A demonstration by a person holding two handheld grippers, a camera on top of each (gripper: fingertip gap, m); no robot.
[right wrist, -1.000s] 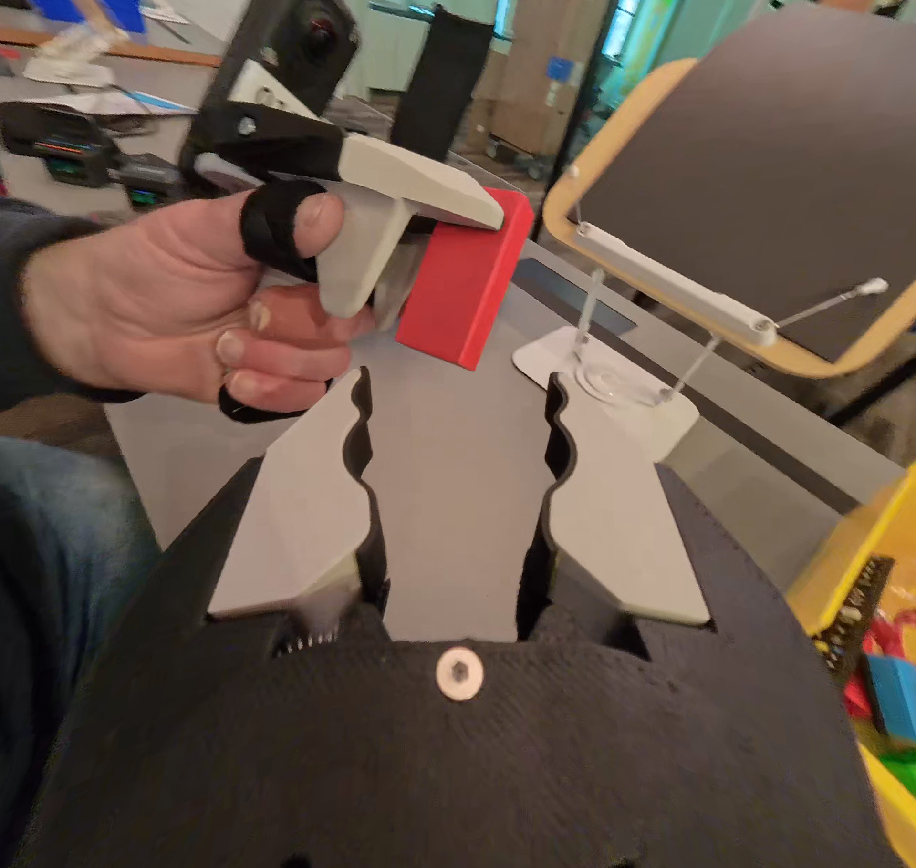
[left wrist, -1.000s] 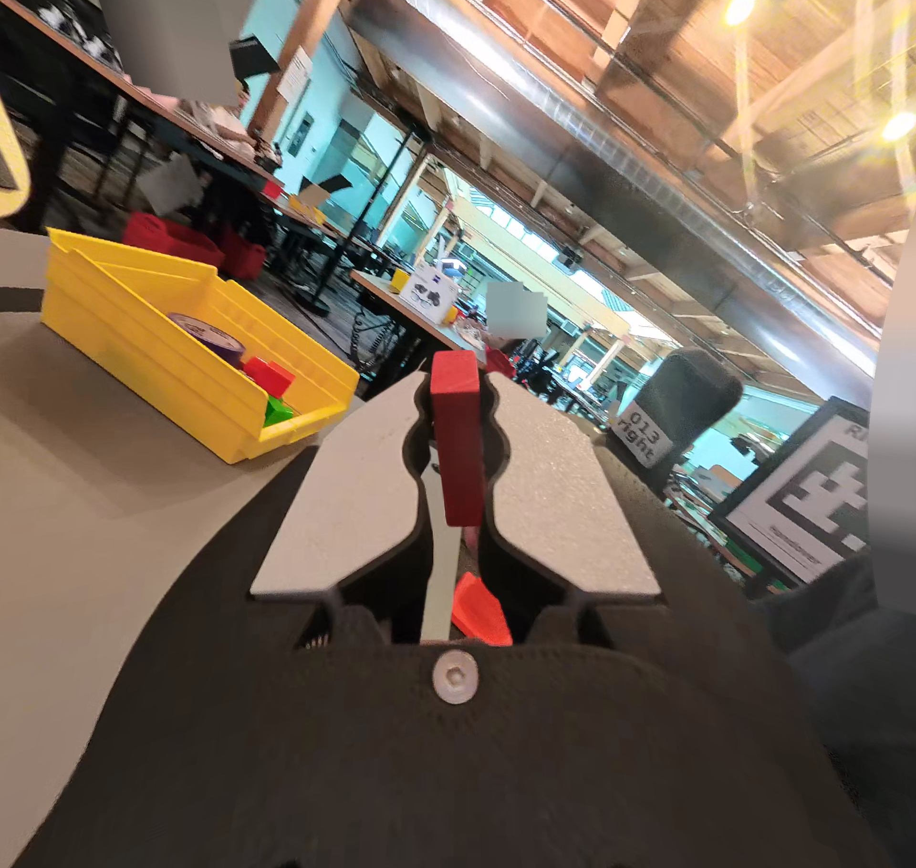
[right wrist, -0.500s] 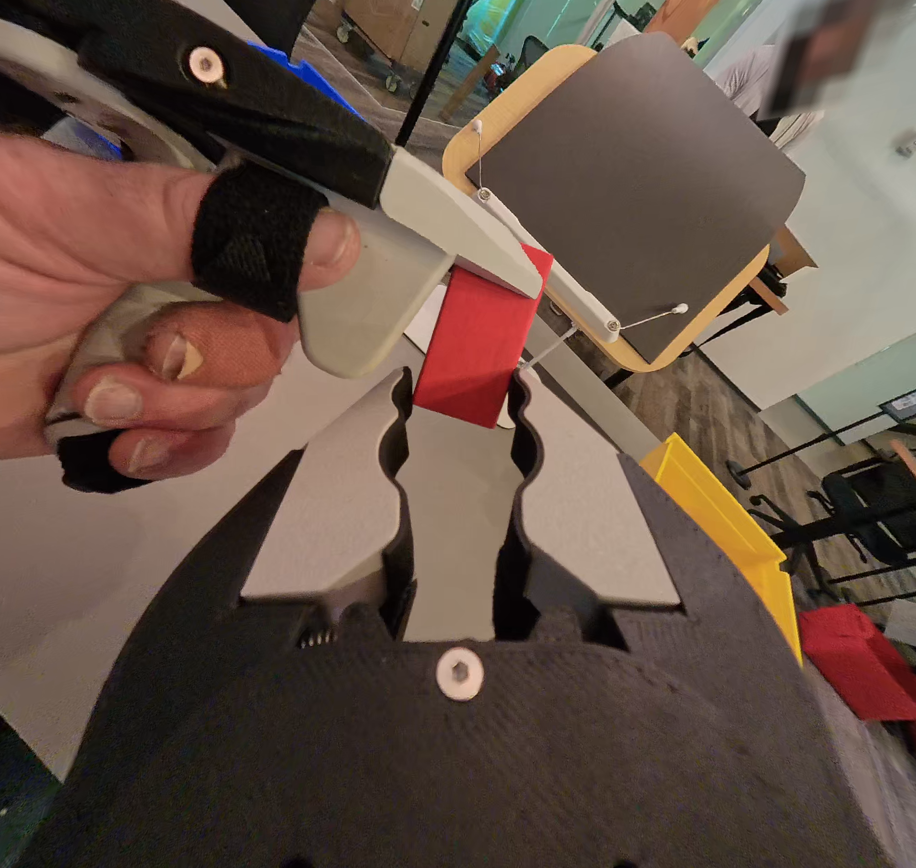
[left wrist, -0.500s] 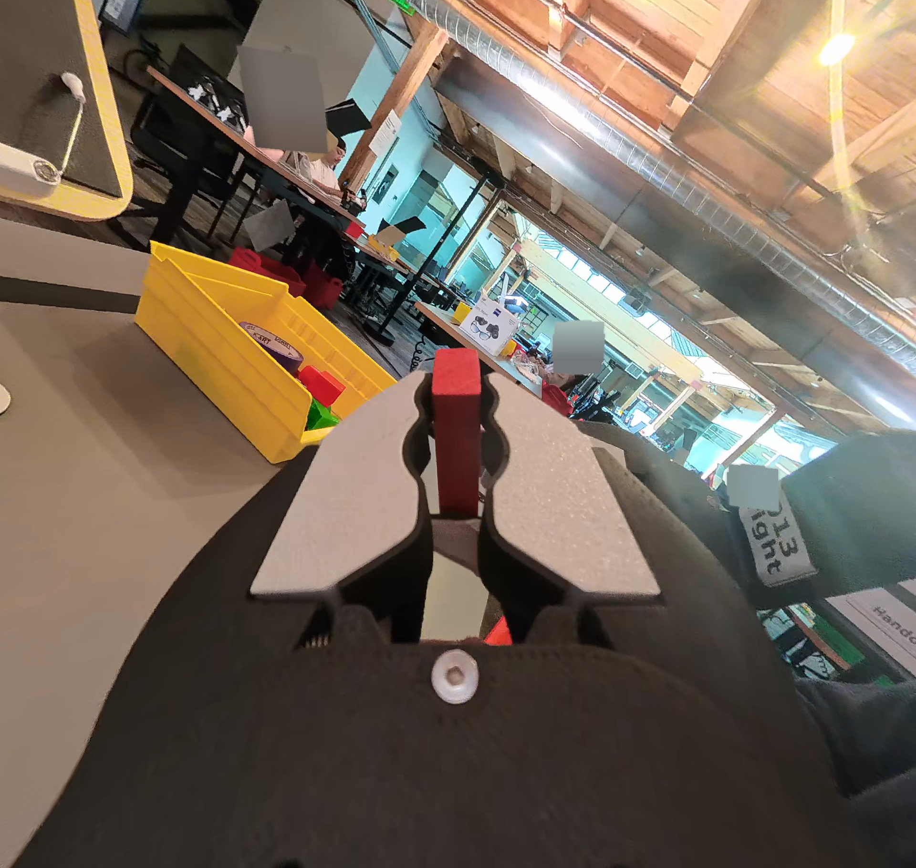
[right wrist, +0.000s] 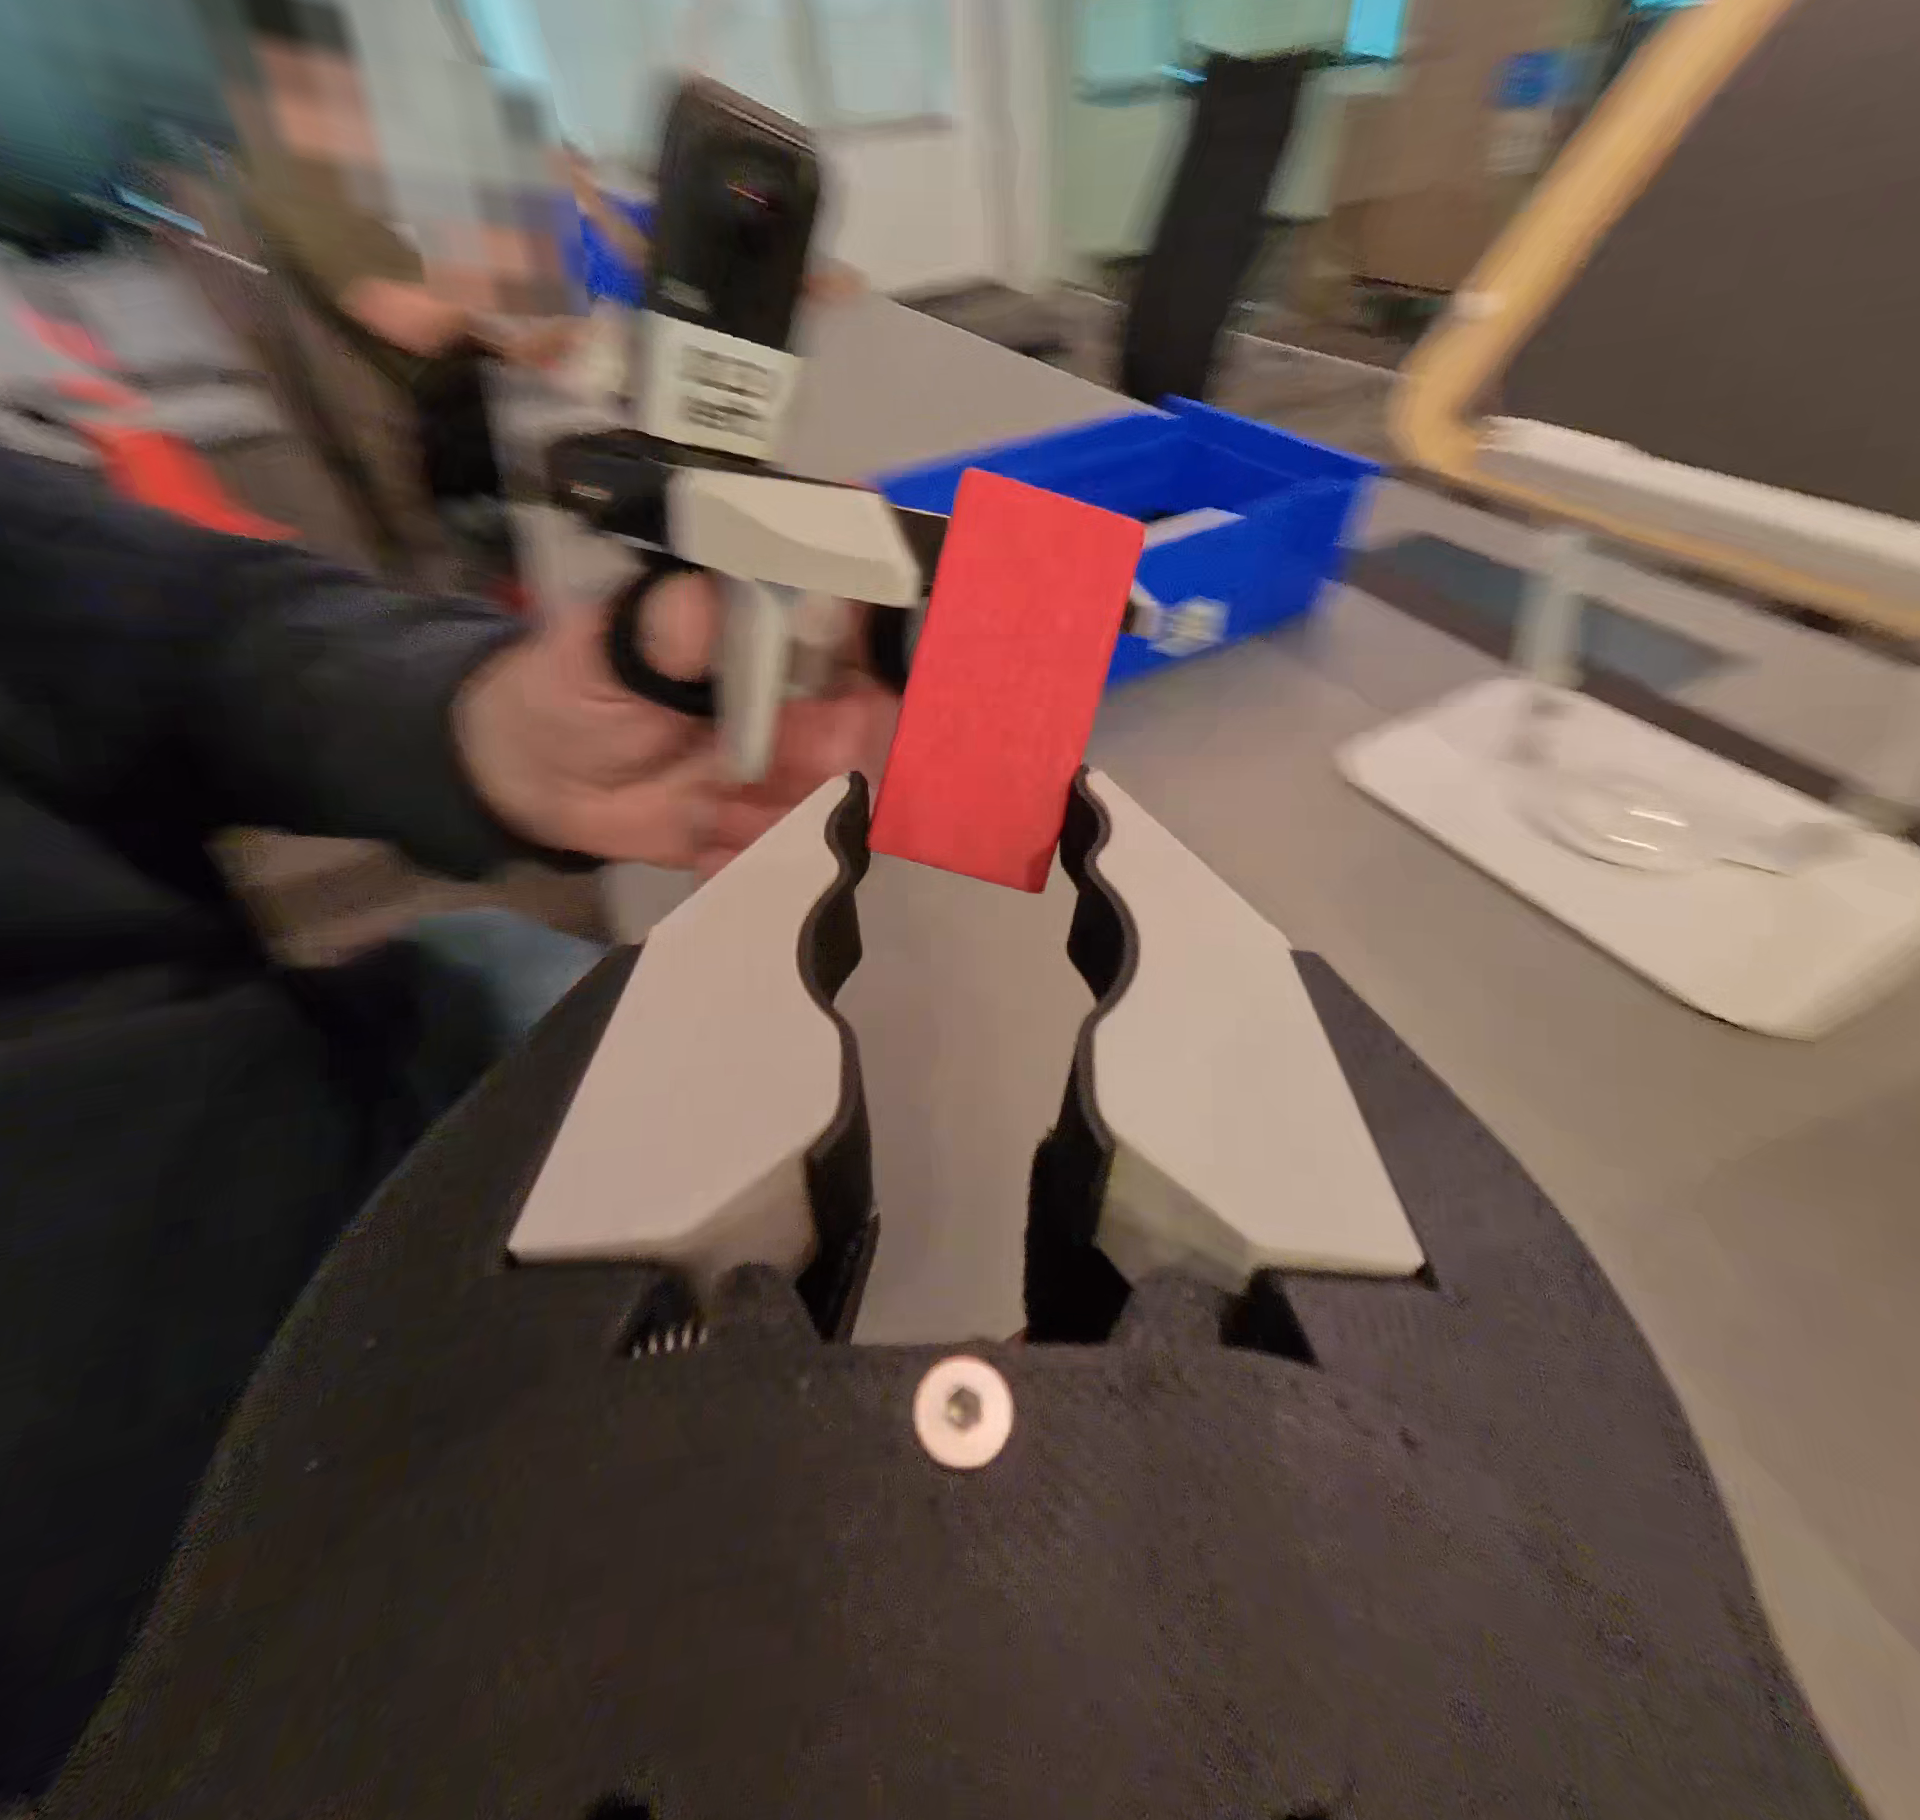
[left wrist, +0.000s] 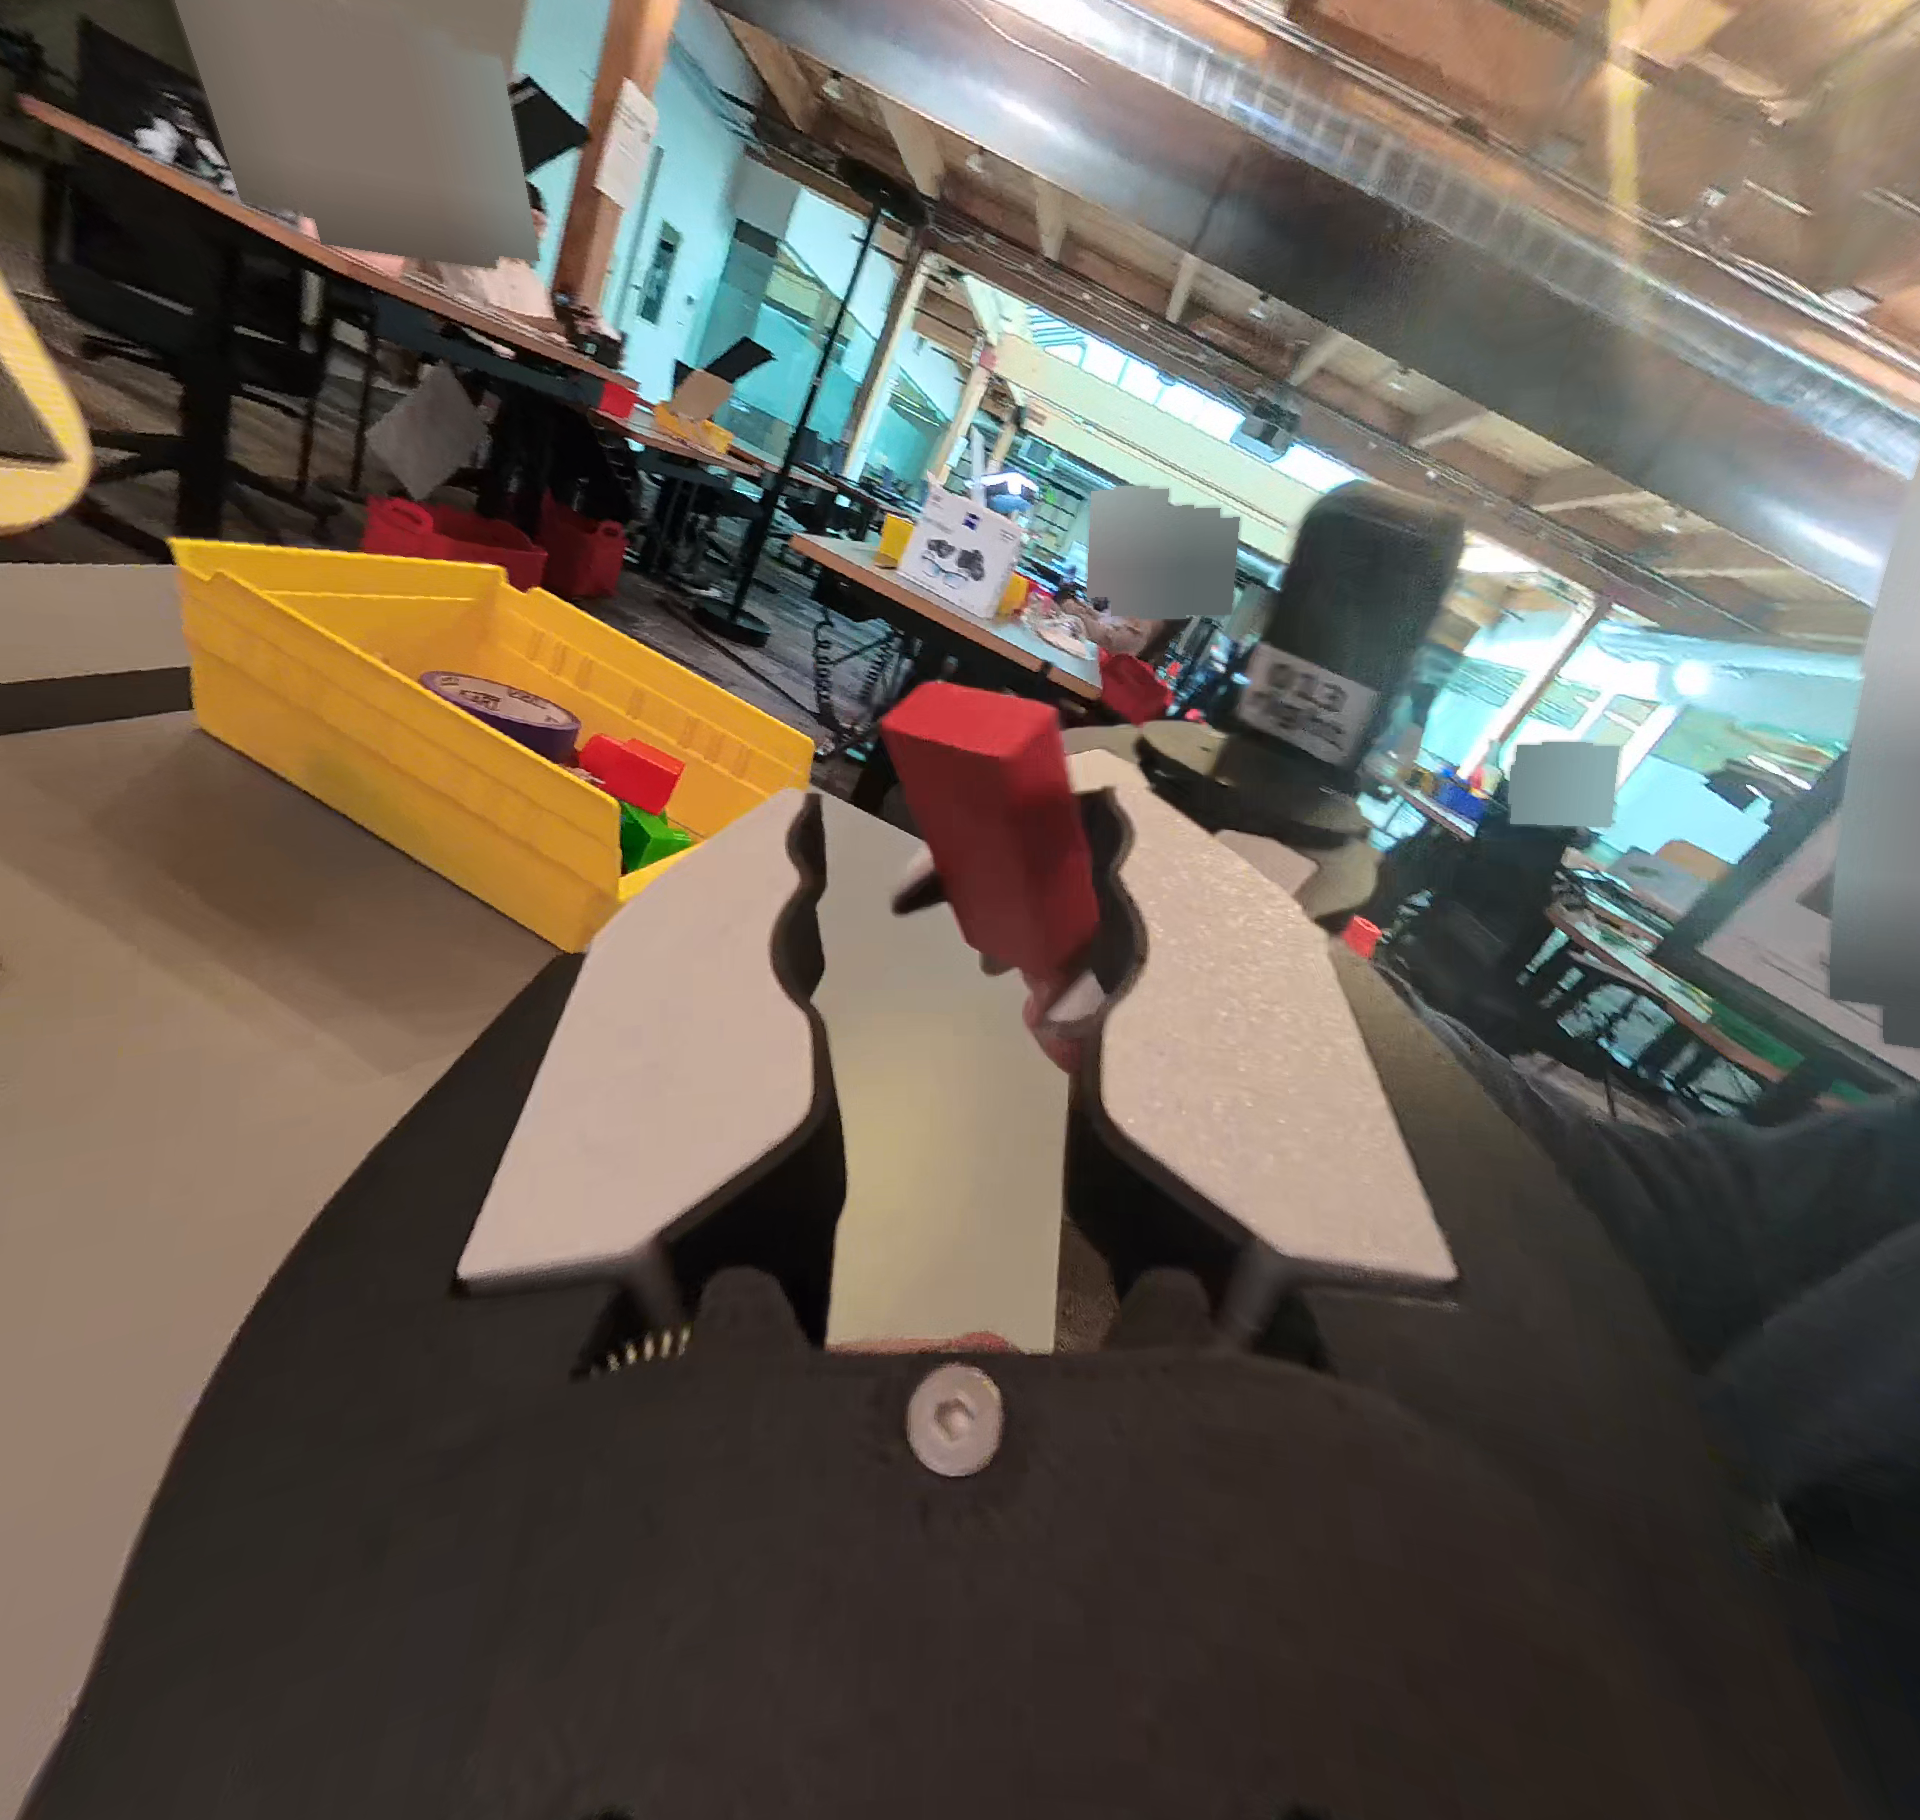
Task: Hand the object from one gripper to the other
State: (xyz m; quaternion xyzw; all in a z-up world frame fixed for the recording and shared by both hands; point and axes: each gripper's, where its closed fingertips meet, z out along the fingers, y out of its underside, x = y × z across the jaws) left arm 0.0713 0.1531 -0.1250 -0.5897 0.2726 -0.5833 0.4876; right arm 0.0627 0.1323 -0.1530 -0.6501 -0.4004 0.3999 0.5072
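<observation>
Grey surface [left wrist: 208, 991] carries a yellow bin [left wrist: 416, 762], a blue bin [right wrist: 1226, 534], and a white stand base [right wrist: 1662, 887].

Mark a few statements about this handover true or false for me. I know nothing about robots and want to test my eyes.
1. The right gripper pinches the red block at its fingertips. True.
2. The left gripper is clamped on the block. False: its jaws stand apart, with a clear gap beside the block.
3. The yellow bin holds a purple tape roll. True.
4. The red block lies flat on the table. False: it is held up in the air, tilted.
</observation>
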